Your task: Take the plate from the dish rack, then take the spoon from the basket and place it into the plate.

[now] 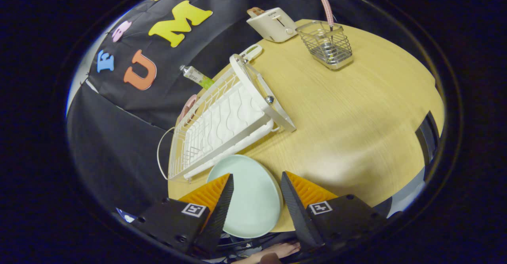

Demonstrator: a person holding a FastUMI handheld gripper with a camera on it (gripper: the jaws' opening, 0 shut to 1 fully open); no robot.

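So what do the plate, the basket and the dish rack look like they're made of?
Plate, between the open gripper fingers: smooth pale green, probably glazed ceramic or melamine. Basket: thin shiny wire, likely steel. Dish rack: white, seemingly coated wire over a matte plastic tray.

Round light wooden table (356, 109), cream plastic toaster (273, 24) stood at its far edge, green-and-white tube (197, 76) lay left of it, near the black wall.

We are seeing a pale mint-green plate (247, 200) lying on a light wood-grain desk (348, 113). We are also seeing a white dish rack (222, 121), a silvery wire basket (326, 44), a spoon (328, 14) with a red-and-white checked handle, and a cream toaster (273, 25).
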